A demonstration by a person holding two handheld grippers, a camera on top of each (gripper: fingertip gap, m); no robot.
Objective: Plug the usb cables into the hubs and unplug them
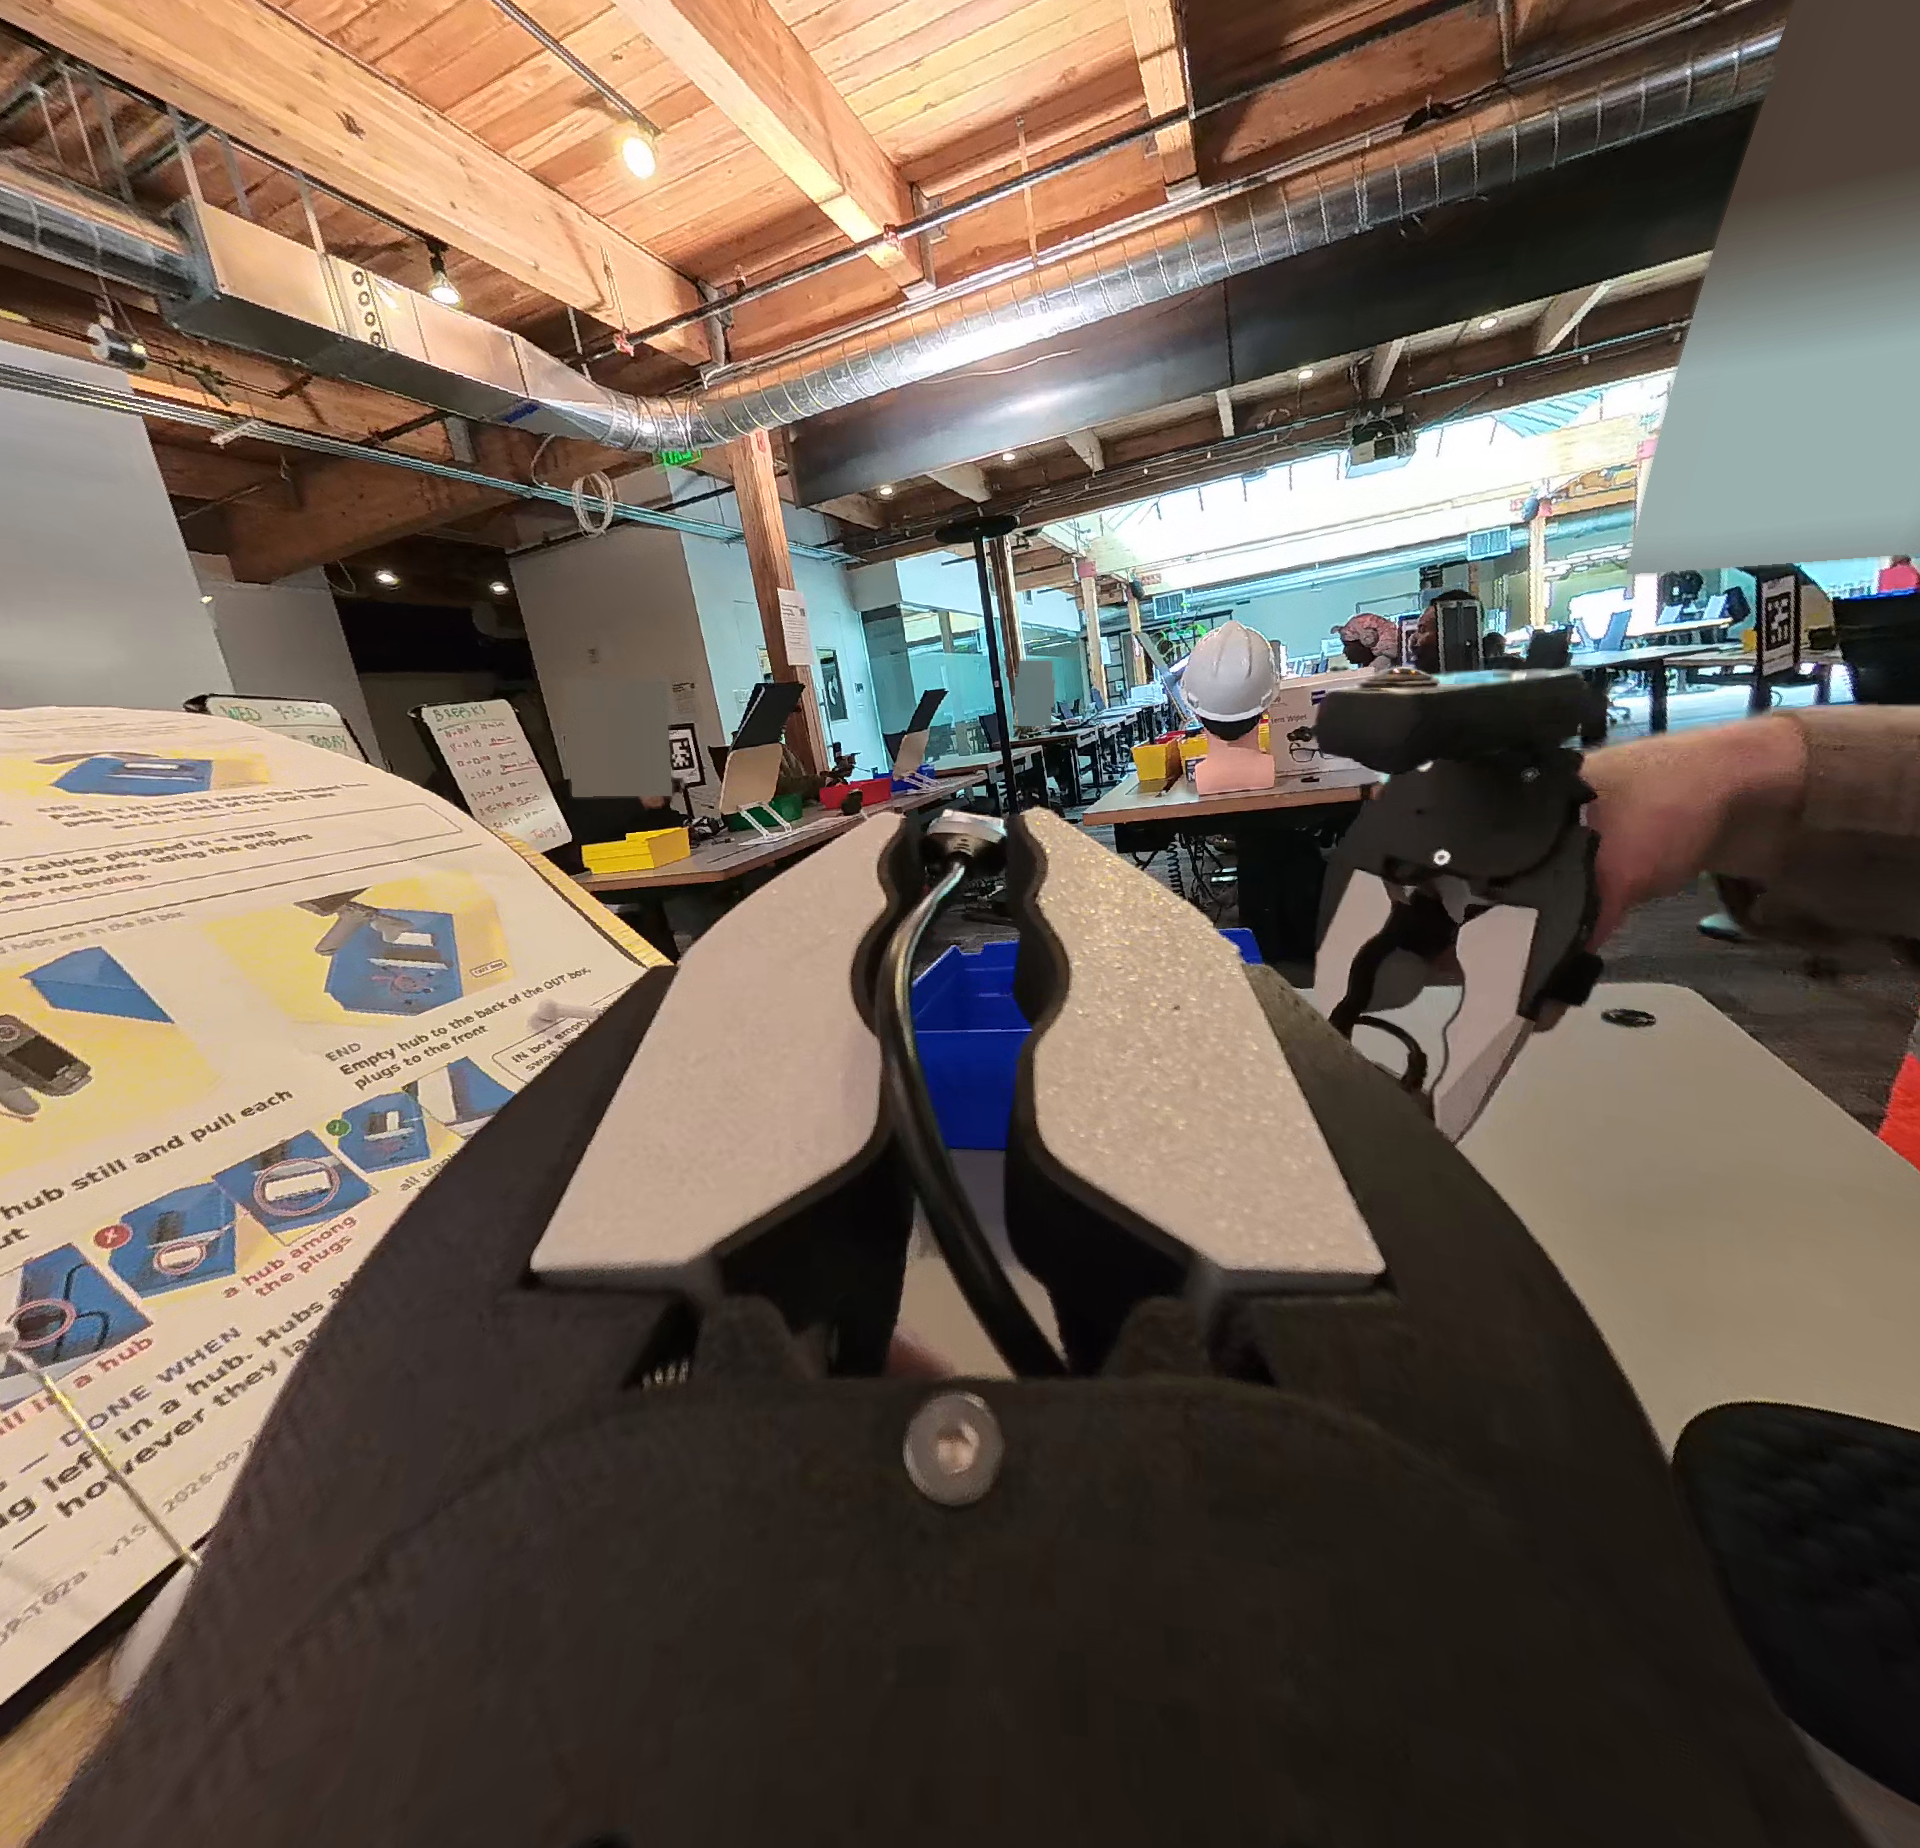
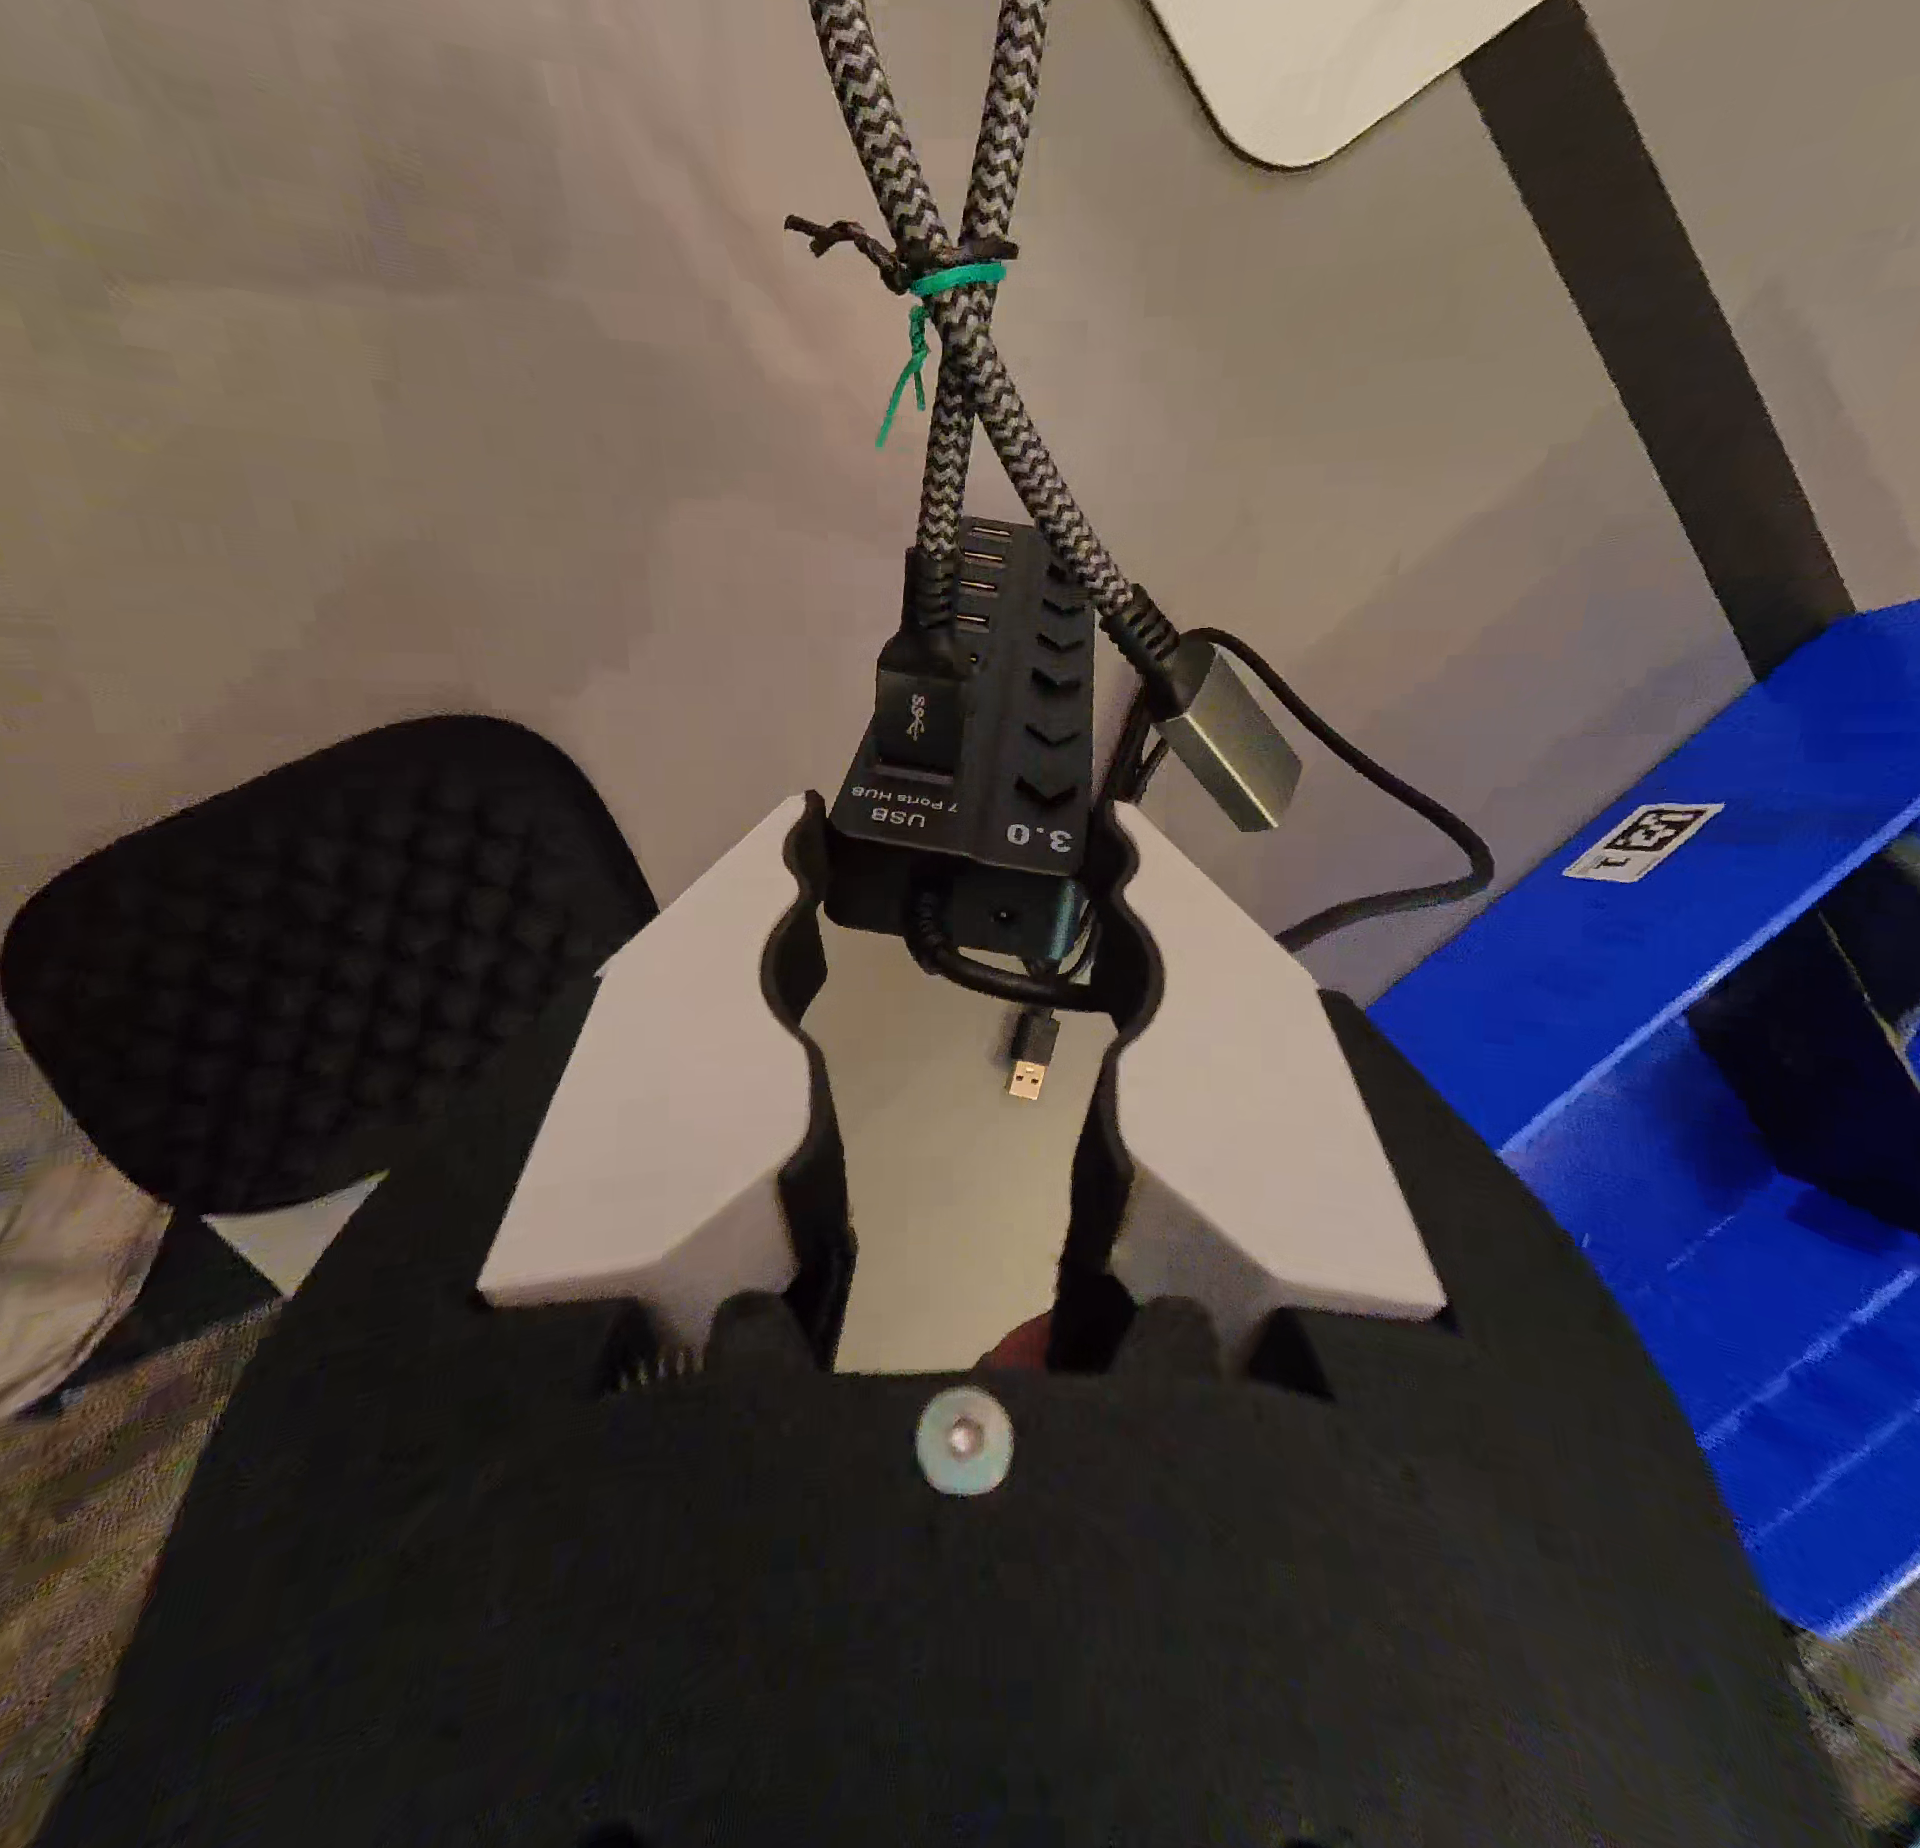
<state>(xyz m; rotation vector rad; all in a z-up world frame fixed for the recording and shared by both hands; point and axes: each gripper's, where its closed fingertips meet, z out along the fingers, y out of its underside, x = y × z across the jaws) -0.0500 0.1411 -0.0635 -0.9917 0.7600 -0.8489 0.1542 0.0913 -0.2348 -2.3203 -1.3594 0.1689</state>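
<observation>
- The left gripper (image 1: 961, 842) points up and out over the room. Its two grey fingers (image 1: 748, 1050) are squeezed tight on a thin black cable (image 1: 902, 977).
- A round silver end (image 1: 964, 830) of that cable sticks out past the fingertips.
- Just behind the fingers sits a blue bin (image 1: 966, 1050) on the white table (image 1: 1704, 1206).
- A paper sheet with pictures (image 1: 208, 1071) stands at the left side.
- The right gripper (image 2: 961, 842) grips the end of a black USB hub (image 2: 977, 718). Its fingers are clamped on the hub's sides, and the hub sticks out away from the camera.
- One black plug (image 2: 914, 718) sits in the port of the hub nearest the fingers.
- A grey metal plug (image 2: 1231, 738) hangs loose beside the hub, on its right side. It is not in a port.
- Both plugs have braided cables (image 2: 961, 364), which cross above the hub and are tied together with a green twist tie (image 2: 951, 281).
- A small gold USB plug (image 2: 1029, 1071) dangles between the right gripper's fingers.
- In the right wrist view a blue bin (image 2: 1704, 1123) is at the right and a black chair seat (image 2: 312, 957) is at the left.
</observation>
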